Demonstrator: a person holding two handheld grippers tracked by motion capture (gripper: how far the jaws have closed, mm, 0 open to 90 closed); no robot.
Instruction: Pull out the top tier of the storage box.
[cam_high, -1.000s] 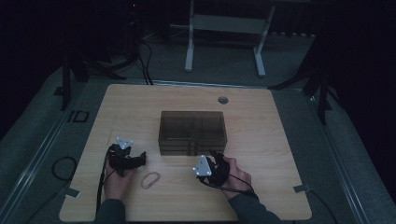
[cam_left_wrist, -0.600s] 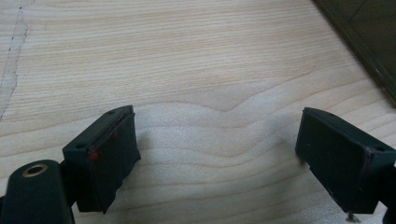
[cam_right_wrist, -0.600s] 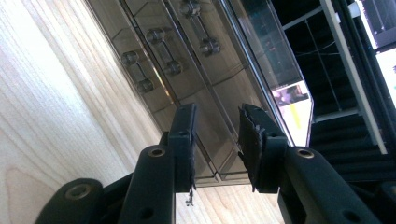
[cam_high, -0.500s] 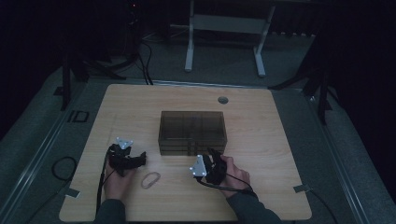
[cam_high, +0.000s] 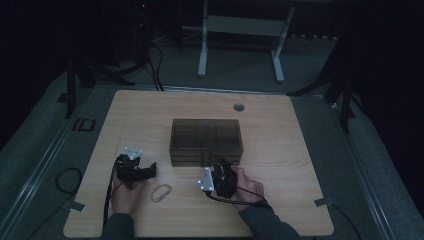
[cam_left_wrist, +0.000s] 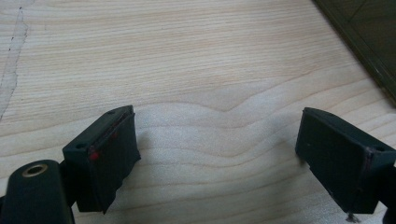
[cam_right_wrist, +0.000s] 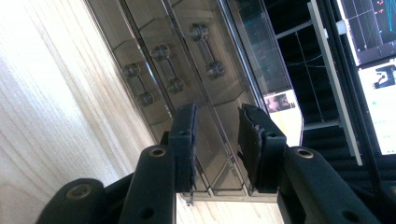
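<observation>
A smoky transparent drawer box (cam_high: 206, 141) sits near the middle of the worktop (cam_high: 280, 165), its long axis parallel to the near edge and its drawer fronts facing the person. The right claw (cam_high: 223, 169) is at the box's near face, toward its right end; in the right gripper view the jaws stand partly spread on either side of a drawer front's edge, with the small bar handles (cam_right_wrist: 169, 67) just beyond the fingertips (cam_right_wrist: 186, 122), and I cannot tell whether the pads touch the plastic. So the box lies straight ahead of this claw, which is much the nearer one. The left claw (cam_high: 150, 171), jaws wide apart and empty over bare wood, rests toward the near left corner beside a rubber band (cam_high: 161, 192).
</observation>
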